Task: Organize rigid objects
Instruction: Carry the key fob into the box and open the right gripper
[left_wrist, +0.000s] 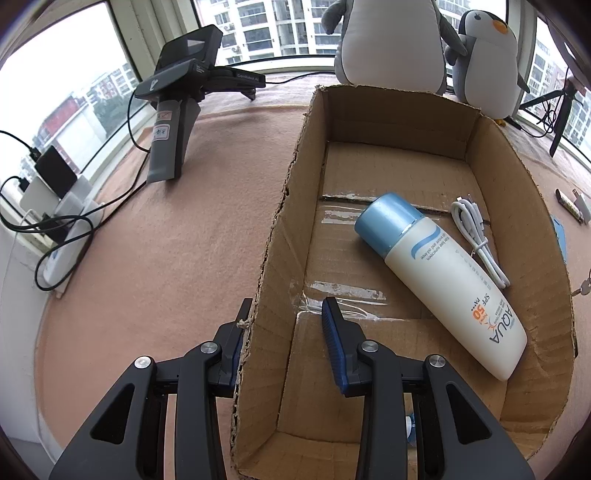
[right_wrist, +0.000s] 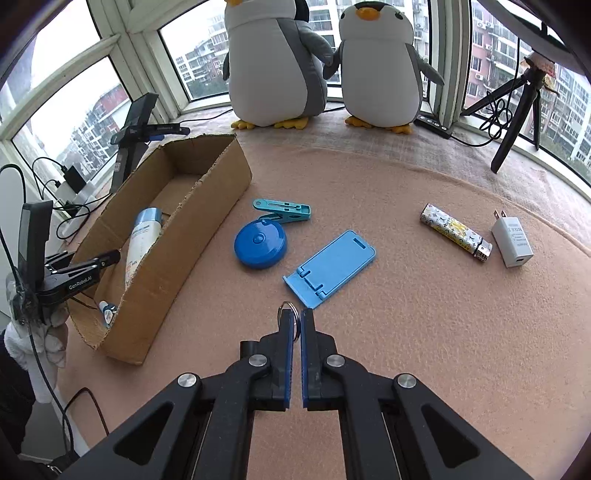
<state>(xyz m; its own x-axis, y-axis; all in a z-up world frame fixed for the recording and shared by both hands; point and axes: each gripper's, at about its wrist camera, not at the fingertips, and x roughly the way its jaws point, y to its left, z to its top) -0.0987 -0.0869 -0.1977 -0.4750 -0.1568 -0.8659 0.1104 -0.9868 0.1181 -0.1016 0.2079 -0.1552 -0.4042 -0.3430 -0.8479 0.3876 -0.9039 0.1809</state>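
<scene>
While the cardboard box (left_wrist: 280, 236) is steadied by its wall between the spread left gripper (left_wrist: 284, 325), a key ring (right_wrist: 289, 314) is clamped in the right gripper (right_wrist: 296, 321) for boxing.

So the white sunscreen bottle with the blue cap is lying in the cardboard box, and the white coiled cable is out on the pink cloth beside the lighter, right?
Not quite. The white coiled cable is inside the cardboard box too, lying right beside the white sunscreen bottle with the blue cap; the left wrist view shows it. The bottle is indeed lying in the box. The patterned lighter lies out on the pink cloth.
</scene>
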